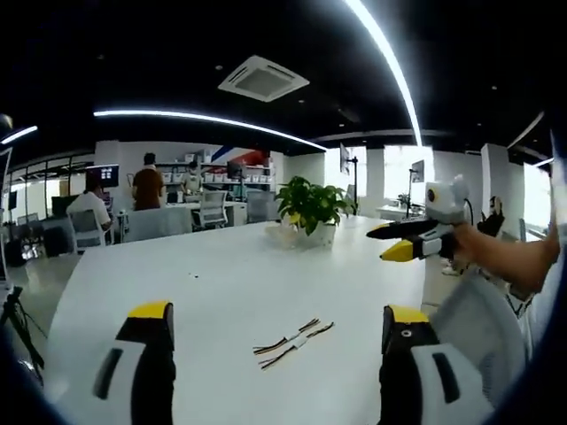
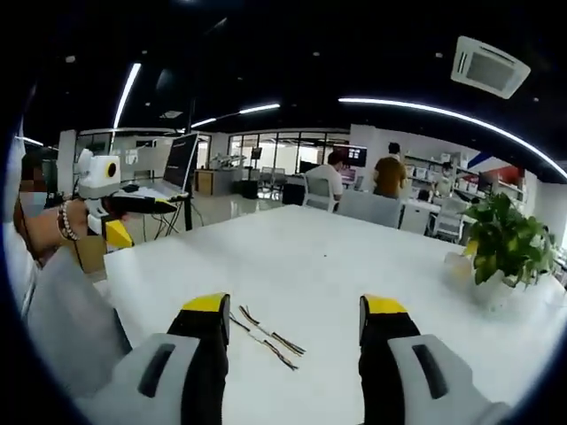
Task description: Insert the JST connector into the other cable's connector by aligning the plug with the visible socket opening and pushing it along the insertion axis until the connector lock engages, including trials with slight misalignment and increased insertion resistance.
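Observation:
Two short cables with small white JST connectors point(image 1: 293, 341) lie side by side on the white table point(image 1: 221, 274), between and just beyond my left gripper point(image 1: 279, 312), whose jaws stand wide apart with nothing in them. The same cables point(image 2: 266, 338) lie ahead of my right gripper point(image 2: 295, 305), closer to its left jaw; it too is open and holds nothing. The right gripper point(image 1: 397, 241) hangs in the air at the right of the left gripper view, held by a person's hand. The left gripper point(image 2: 120, 217) appears at the left of the right gripper view.
A potted green plant point(image 1: 312, 211) stands on the table's far side, seen also as the plant point(image 2: 503, 243) at the right. Office chairs, desks and several people sit beyond the table. A person's arm point(image 1: 505, 261) reaches in from the right.

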Action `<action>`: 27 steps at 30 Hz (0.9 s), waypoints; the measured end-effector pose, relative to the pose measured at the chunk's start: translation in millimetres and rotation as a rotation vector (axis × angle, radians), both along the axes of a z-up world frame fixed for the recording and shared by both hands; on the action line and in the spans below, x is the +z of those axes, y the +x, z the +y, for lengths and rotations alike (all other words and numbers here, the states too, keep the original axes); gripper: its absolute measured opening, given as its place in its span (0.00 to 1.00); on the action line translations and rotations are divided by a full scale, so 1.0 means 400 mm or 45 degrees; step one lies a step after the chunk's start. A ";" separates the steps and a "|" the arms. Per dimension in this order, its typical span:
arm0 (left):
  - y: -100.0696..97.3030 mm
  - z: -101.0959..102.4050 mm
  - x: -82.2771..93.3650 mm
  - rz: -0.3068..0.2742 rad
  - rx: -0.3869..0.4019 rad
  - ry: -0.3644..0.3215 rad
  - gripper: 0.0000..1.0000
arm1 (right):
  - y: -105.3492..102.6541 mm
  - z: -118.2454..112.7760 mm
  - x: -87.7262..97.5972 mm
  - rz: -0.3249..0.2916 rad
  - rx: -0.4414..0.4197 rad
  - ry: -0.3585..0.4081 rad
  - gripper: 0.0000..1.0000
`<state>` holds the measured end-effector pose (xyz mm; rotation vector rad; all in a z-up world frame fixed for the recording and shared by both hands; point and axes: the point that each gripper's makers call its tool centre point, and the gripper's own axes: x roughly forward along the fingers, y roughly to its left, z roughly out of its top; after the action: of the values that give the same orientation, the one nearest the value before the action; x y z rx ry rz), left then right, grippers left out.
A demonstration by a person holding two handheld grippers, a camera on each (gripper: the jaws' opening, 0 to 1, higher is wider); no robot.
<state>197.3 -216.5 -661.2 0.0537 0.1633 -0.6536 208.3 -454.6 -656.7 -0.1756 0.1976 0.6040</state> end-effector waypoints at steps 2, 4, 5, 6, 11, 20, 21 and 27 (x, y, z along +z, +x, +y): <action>-0.020 0.031 -0.008 0.004 0.057 0.018 0.96 | -0.026 -0.012 -0.001 -0.004 -0.015 0.001 0.59; -0.044 0.053 -0.014 0.012 0.091 0.018 0.96 | -0.049 -0.025 -0.006 -0.004 -0.041 0.007 0.62; -0.047 0.056 -0.015 0.012 0.098 0.016 0.96 | -0.054 -0.027 -0.008 -0.004 -0.046 0.006 0.62; -0.059 0.066 -0.020 0.010 0.115 0.020 0.96 | -0.066 -0.034 -0.017 -0.003 -0.061 -0.003 0.62; -0.089 0.094 -0.059 0.041 0.174 0.047 0.96 | -0.098 -0.051 -0.079 0.074 -0.109 -0.014 0.63; -0.117 0.082 -0.145 0.163 0.185 0.067 0.97 | -0.106 -0.080 -0.153 0.192 -0.172 -0.087 0.65; -0.117 0.086 -0.150 0.167 0.190 0.097 0.97 | -0.109 -0.086 -0.165 0.214 -0.180 -0.094 0.65; -0.116 0.107 -0.187 0.210 0.212 0.148 0.97 | -0.129 -0.093 -0.227 0.296 -0.184 -0.133 0.65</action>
<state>150.9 -173.5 -736.1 0.0975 0.3612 -0.4819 156.5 -491.7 -747.6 -0.1905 0.4635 0.4693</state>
